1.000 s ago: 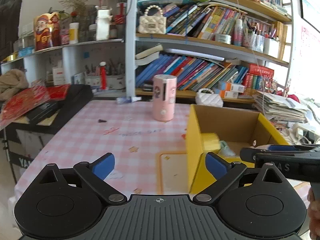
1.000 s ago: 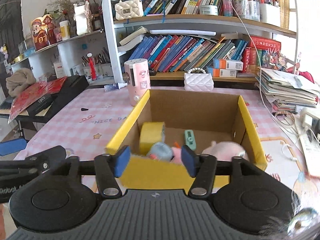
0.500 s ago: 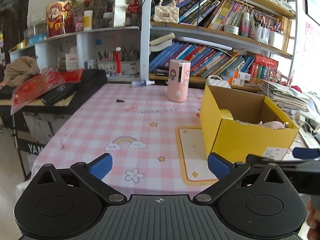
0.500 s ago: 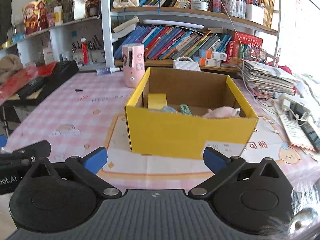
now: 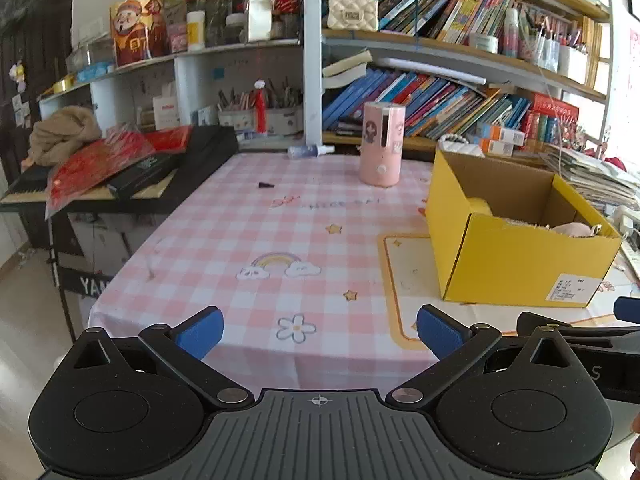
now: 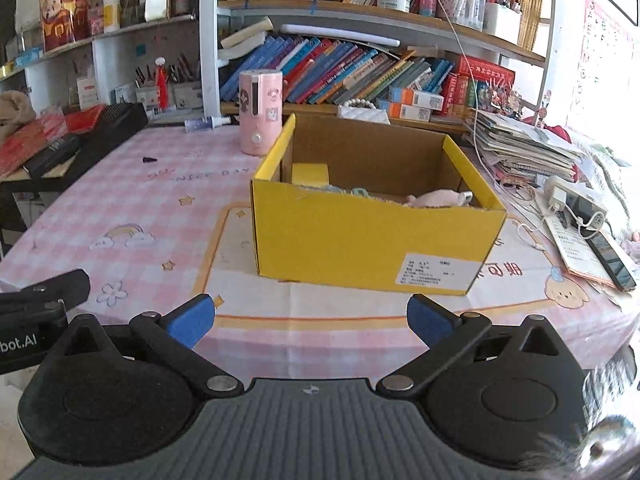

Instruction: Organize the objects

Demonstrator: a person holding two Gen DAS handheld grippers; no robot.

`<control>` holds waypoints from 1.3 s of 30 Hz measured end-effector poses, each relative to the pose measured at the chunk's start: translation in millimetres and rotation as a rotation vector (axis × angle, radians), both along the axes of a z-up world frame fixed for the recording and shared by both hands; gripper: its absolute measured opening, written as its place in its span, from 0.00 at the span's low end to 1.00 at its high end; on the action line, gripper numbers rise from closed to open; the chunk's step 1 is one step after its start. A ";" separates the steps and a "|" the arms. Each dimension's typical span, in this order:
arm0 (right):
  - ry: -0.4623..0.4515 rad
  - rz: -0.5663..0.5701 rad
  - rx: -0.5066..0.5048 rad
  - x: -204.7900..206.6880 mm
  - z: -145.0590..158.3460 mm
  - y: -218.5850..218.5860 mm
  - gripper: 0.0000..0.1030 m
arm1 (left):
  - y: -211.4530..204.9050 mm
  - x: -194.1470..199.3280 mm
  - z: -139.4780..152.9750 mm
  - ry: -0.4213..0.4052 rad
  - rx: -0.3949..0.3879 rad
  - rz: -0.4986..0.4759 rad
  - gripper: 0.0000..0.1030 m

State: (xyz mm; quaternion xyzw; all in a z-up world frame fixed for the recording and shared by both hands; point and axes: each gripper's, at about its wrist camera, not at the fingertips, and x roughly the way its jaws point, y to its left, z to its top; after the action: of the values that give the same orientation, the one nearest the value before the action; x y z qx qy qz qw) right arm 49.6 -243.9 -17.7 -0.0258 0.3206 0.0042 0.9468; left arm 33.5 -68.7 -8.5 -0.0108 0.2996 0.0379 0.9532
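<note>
Both claws hang above the near edge of the desk (image 6: 120,200), which wears a pink checked cloth, and both are released with nothing between the blue pads. The right claw (image 6: 310,320) has just been opening its jaws, and no thing is between them. Straight ahead of it, a little apart, stands the yellow cardboard box (image 6: 372,240) with its open top. Inside, behind the front wall, I see a yellow block (image 6: 310,174), a pale pink soft toy (image 6: 436,199) and some small blue-green pieces which are too much hidden to name. For the left claw (image 5: 318,332) the same box (image 5: 516,264) is ahead and to the right. A tall pink cylinder with stickers (image 5: 381,144) stands far ahead of it, near the back of the desk, and a small white tube (image 5: 310,151) lies to the left of this cylinder. I judge these two are perhaps the things left to organize. The risk is in the reach: a claw going to the cylinder passes close to the box, so an arm can push the light box aside, and the tall cylinder can tip over if the pads touch it off centre.
</note>
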 end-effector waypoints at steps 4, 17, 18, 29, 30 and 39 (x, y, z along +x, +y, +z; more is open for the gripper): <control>0.011 -0.023 -0.008 -1.5 -2.4 3.4 1.00 | -0.2 -2.7 -1.5 0.012 0.001 0.027 1.00; 0.010 -0.076 -0.050 -4.9 -4.4 8.8 1.00 | -4.4 -4.5 -1.5 0.034 0.032 0.056 1.00; 0.010 -0.078 -0.050 -5.1 -4.4 8.7 1.00 | -4.8 -4.8 -1.8 0.036 0.032 0.057 1.00; 0.026 -0.100 -0.051 -8.9 -7.6 6.9 1.00 | -8.8 -8.1 -3.6 0.045 0.056 0.063 1.00; 0.027 -0.101 -0.050 -9.2 -7.6 7.0 1.00 | -9.0 -8.2 -3.5 0.045 0.057 0.062 1.00; 0.028 -0.103 -0.049 -10.3 -7.5 7.4 1.00 | -9.2 -10.8 -2.8 0.047 0.053 0.068 1.00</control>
State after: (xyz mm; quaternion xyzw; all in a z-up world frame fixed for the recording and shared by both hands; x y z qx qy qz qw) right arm 39.3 -236.5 -25.3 -0.0326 0.3347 -0.0521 0.9403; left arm 22.7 -77.9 -11.3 0.0053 0.3201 0.0784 0.9441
